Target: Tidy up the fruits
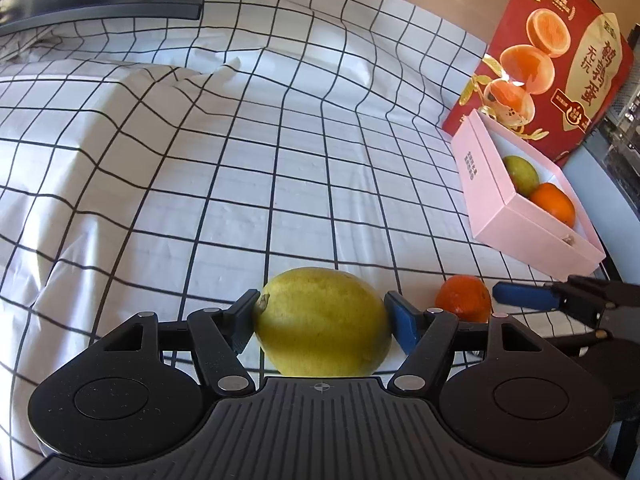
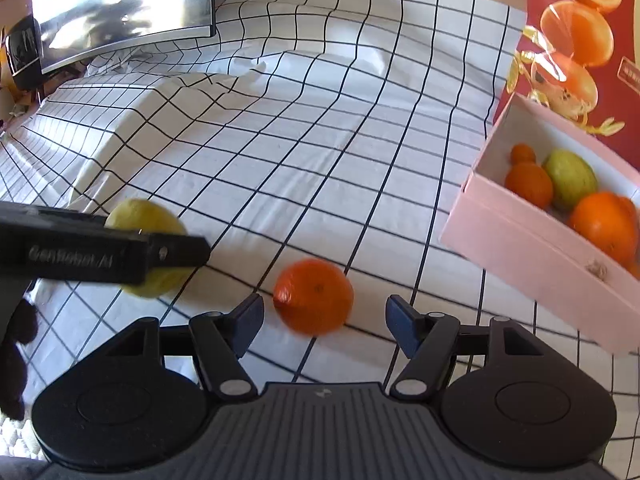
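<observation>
While our left gripper (image 1: pixel 322 318) is closed on a yellow-green lemon-like fruit (image 1: pixel 323 322), pads pressed to its two ends at the bottom centre of the left wrist view, our right gripper (image 2: pixel 324 320) stands partly open with nothing held. A mandarin (image 2: pixel 314 295) lies on the checked cloth (image 2: pixel 320 140) between and just ahead of the right fingertips, nearer the left-hand one; we see a gap on each side, so neither pad touches it. At the right edge of both views sits the pink box (image 2: pixel 520 248), already holding another green-yellow fruit (image 2: pixel 570 178) and several oranges (image 2: pixel 604 224). Behind it stands a red carton (image 1: pixel 560 60) printed with oranges. A dark monitor (image 2: pixel 120 8) occupies the upper left of the right wrist view.
</observation>
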A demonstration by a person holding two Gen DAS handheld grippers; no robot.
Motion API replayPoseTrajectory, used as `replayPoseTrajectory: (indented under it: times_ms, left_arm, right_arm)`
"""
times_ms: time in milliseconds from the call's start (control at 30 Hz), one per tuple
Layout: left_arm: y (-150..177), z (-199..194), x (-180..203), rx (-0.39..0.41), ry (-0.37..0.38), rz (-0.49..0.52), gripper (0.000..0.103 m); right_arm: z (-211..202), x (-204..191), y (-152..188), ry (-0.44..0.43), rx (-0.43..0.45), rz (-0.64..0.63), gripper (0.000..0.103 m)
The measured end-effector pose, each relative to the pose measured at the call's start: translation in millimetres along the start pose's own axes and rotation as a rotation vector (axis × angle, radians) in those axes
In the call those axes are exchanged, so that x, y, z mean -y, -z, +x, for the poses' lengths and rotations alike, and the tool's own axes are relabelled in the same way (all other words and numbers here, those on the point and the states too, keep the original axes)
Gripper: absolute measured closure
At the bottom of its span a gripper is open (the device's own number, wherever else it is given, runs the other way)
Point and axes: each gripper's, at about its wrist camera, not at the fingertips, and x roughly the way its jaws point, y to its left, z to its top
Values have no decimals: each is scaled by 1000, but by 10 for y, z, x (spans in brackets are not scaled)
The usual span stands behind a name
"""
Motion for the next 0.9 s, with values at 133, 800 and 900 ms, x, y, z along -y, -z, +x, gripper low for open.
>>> replayPoseTrajectory:
  times_ms: [133,800,900]
  left_arm:
    - [64,-34,-15,8,5,-24,30]
    - [236,-249,42,-91,10,37,31]
    - [233,-307,72,-88,29,42,31]
  right_arm:
    - [-49,37,25,26,4,0,35]
    - [-242,165,253,-6,6,18,34]
    - [-237,135,233,3,10,12,34]
